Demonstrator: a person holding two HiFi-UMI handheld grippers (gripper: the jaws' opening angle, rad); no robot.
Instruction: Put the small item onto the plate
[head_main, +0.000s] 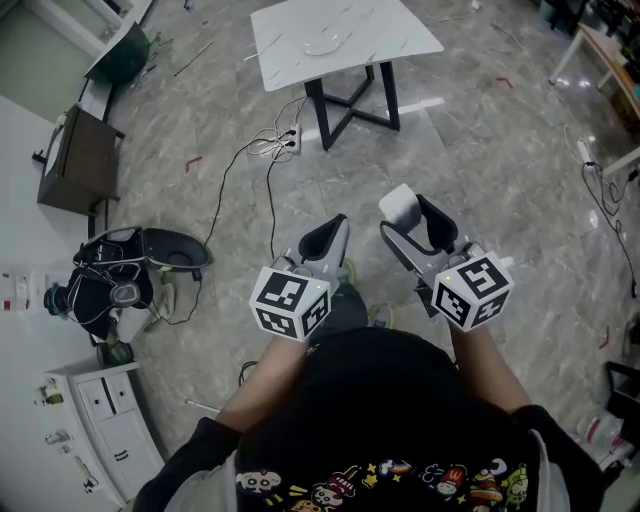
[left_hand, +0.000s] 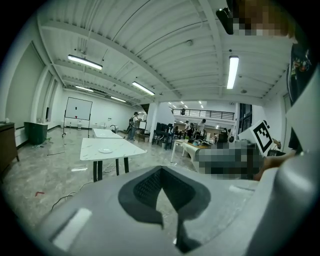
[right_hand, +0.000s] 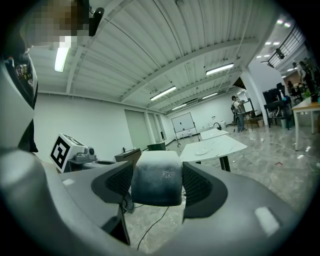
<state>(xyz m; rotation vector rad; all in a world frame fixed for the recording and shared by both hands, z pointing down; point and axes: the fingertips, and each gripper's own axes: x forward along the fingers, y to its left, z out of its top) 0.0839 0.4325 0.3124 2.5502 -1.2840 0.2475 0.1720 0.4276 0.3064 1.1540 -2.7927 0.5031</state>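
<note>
Your dark shirt (head_main: 390, 400) filled 6 o'clock of the head view. Left gripper (head_main: 335, 228): jaws closed together, nothing between them. Right gripper (head_main: 412, 215): jaws clamped on the small item (head_main: 398, 204), a pale rounded block, held above the floor (head_main: 500, 150) near centre frame. White tabletop (head_main: 390, 30) stood well apart at 12 o'clock, the plate (head_main: 325, 46) lying on it. A cable (head_main: 225, 180) ran over the floor toward a dark heap of gear (head_main: 120, 280) at 9 o'clock. Right gripper view: you had the item squarely between both pads (right_hand: 197, 185), with tabletop and plate beyond, at 2 o'clock of the item.
</note>
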